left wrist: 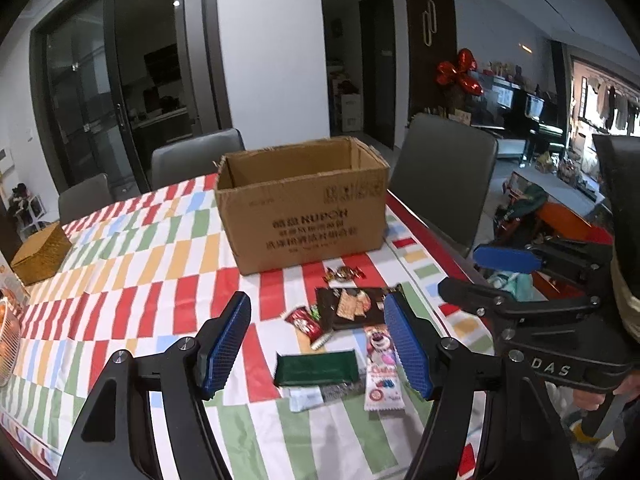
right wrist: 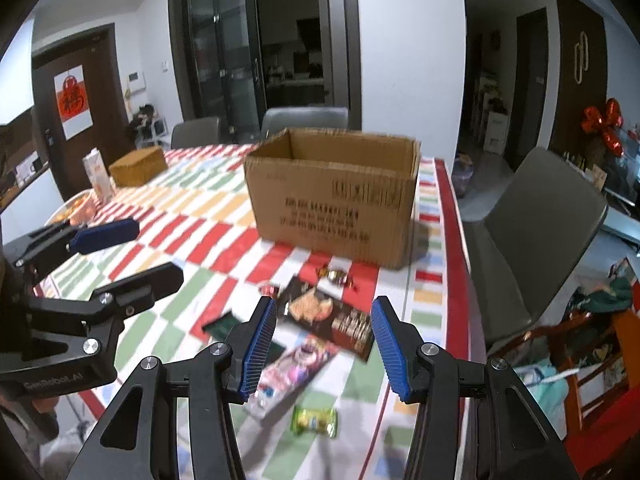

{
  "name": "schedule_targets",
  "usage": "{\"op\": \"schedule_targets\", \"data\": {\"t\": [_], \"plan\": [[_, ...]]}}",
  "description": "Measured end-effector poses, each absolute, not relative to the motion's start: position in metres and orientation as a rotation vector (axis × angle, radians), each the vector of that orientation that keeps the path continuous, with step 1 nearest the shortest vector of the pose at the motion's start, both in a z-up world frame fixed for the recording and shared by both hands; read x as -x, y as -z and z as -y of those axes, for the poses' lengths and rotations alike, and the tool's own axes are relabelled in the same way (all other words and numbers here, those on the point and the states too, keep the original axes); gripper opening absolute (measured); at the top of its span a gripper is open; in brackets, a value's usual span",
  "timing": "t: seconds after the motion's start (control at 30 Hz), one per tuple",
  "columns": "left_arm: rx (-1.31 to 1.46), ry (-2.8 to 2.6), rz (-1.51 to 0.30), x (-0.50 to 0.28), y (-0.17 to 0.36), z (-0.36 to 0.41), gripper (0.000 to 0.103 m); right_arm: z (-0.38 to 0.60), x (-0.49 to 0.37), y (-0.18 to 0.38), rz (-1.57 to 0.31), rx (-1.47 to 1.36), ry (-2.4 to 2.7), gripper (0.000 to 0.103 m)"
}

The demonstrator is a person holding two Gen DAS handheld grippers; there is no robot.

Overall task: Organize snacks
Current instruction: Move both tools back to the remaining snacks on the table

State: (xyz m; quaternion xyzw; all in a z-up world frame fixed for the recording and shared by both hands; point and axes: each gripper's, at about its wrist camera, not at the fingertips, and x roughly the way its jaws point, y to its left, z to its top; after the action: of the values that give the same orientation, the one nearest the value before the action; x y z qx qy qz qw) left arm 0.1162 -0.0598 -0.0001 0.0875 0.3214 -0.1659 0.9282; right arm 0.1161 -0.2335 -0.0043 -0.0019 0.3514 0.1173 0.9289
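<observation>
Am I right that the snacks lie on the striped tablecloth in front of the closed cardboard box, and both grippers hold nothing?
Nearly. The cardboard box is open, not closed: the left wrist view looks past its top edge into the bare inside. The rest holds: the snacks, such as the dark cracker packet, lie on the striped tablecloth in front of it, and the left gripper and right gripper hold nothing.

Indoor light dim, fisheye edges bent (black corners), right view motion-blurred.
</observation>
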Motion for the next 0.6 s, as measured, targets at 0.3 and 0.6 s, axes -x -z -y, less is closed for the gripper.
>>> {"op": "schedule_targets", "data": {"t": [0.3,0.6], "plan": [[-0.195,0.384,-0.745,-0.108,0.032,0.066,0.067,0.232,-0.106,0.051,-0.863,-0.009,-0.256,0.051],[-0.198,0.416,-0.847,-0.11,0.069,0.072,0.06,0.23,-0.103,0.096,-0.997,-0.036,-0.269,0.051]]}}
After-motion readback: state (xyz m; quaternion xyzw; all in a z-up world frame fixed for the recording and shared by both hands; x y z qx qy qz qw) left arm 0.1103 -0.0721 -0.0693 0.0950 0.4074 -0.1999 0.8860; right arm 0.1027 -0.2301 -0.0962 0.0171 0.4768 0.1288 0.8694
